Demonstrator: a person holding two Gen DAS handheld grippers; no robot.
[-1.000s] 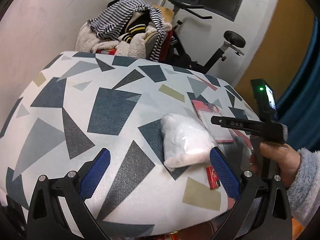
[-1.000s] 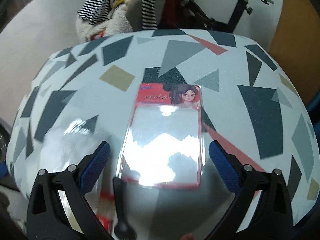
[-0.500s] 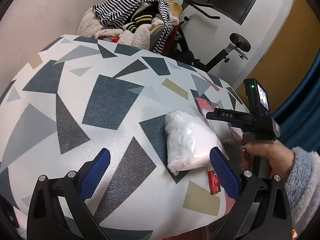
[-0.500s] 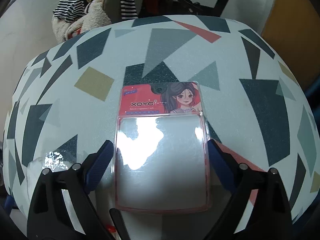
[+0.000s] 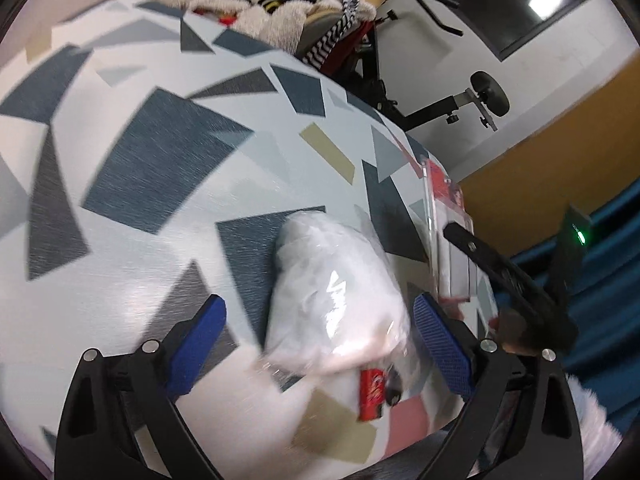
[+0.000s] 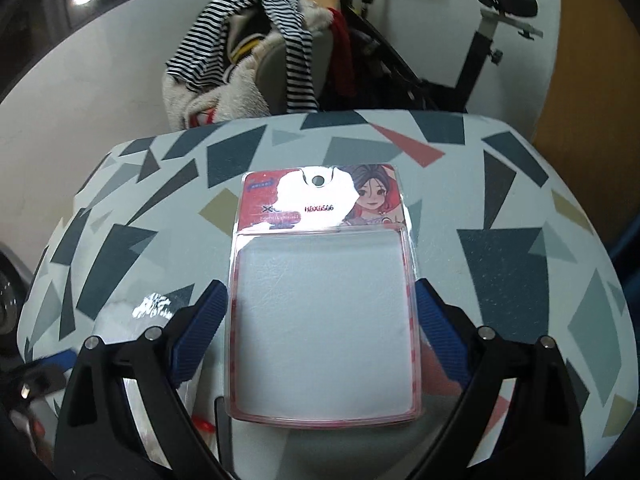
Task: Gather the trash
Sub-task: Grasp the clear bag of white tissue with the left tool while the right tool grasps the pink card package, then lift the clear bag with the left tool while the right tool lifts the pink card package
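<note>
A: Well, nothing could be called collected yet. No bin or sack was seen in either view, and three pieces of trash were still counted at the table (image 5: 152, 160).

B: The blister pack (image 6: 324, 312) was the furthest along. It was framed by the right gripper (image 6: 320, 296), whose blue pads appeared pressed on its two side edges. It looked tipped up off the cloth toward the near edge, so it was judged to be gripped.

A: And the white plastic bag (image 5: 336, 288)?

B: It was left lying by the near edge, beside the pack. The left gripper (image 5: 318, 312) was being closed around it, with the bag between the jaws. One pad was seen just beside it and the other well apart, so no hold was counted there.

A: A small red wrapper (image 5: 370, 396) was spotted too, half tucked under the bag's near end, right at the edge. It was untouched.

B: So one grasp was made, one was under way, the wrapper was left, and all the carrying off remained.

A: Little was found in the way. A pile of clothes (image 6: 240, 60) and an exercise bike (image 6: 480, 60) were seen beyond the far edge, well clear. Only the two grippers were crowded together.
</note>
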